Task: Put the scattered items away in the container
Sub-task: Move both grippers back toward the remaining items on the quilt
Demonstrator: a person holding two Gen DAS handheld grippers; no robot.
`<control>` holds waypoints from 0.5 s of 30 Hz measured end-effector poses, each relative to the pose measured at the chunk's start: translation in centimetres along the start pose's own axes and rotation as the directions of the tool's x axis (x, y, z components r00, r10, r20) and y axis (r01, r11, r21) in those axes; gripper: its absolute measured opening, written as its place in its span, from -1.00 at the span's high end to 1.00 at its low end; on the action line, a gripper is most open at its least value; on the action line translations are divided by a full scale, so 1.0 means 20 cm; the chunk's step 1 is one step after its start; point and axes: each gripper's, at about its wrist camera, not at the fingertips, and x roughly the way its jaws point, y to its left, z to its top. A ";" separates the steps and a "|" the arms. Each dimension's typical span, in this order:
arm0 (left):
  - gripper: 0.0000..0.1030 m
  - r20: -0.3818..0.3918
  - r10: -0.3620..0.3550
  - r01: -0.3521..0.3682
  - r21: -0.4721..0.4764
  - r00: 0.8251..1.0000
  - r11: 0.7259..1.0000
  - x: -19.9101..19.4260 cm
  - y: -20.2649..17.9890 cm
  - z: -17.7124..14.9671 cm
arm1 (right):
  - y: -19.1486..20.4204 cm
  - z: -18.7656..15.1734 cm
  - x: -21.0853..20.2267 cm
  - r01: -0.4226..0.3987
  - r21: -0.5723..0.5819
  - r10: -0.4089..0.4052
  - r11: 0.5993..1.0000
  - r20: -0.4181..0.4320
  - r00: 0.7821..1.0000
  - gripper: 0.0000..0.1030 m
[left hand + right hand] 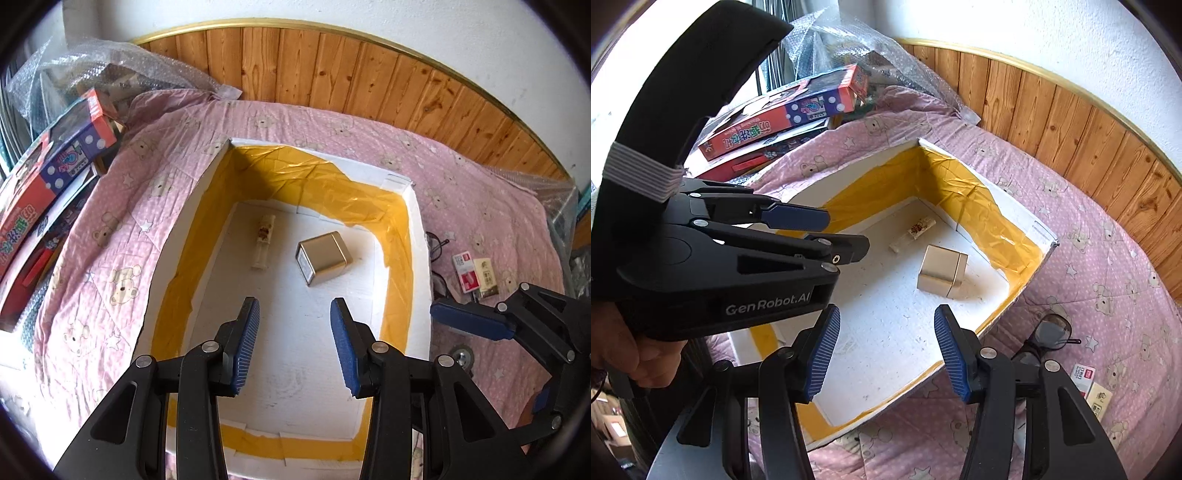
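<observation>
White foam forms the container [419, 236], lined with yellow tape, and it lies on the pink quilted bed [122, 206] directly ahead of and below the left gripper [294, 314]. Two items are already seen inside it: a gold tin [323, 258] and a small tube [265, 236], both beyond the left gripper's tips. What is left to tidy lies outside the far right wall of the container: a pair of glasses [1051, 332], a red-and-white card packet [466, 271] and a tan sachet [487, 275]. These are judged to be the coming move's concern, and they lie just ahead of and to the right of the right gripper [886, 343], well apart from the left one, so the right hand is the nearer. The glasses are touching or just beside the container wall; which cannot be told.

Both grippers are seen with jaws parted and nothing between the pads. In the right wrist view the packets are cut off by the gripper's right finger, and the glasses are partly covered by it, so their long axes cannot be read there. A small wheel-like object [461, 356] near the right gripper is too hidden to be named.
</observation>
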 end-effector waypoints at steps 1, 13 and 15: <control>0.18 0.004 -0.003 0.003 0.005 1.000 1.000 -0.02 -0.01 -0.02 | 0.02 -0.01 -0.02 0.001 -0.003 -0.001 1.000 0.008 1.000 -0.09; 0.18 0.012 -0.034 0.033 0.043 0.999 0.999 -0.20 -0.04 -0.22 | 0.17 -0.17 -0.20 -0.050 -0.004 0.050 0.999 0.080 0.996 -0.12; 0.18 0.019 -0.032 0.031 0.044 0.999 0.999 -0.23 -0.04 -0.24 | 0.19 -0.20 -0.23 -0.060 -0.002 0.060 0.998 0.091 0.994 -0.12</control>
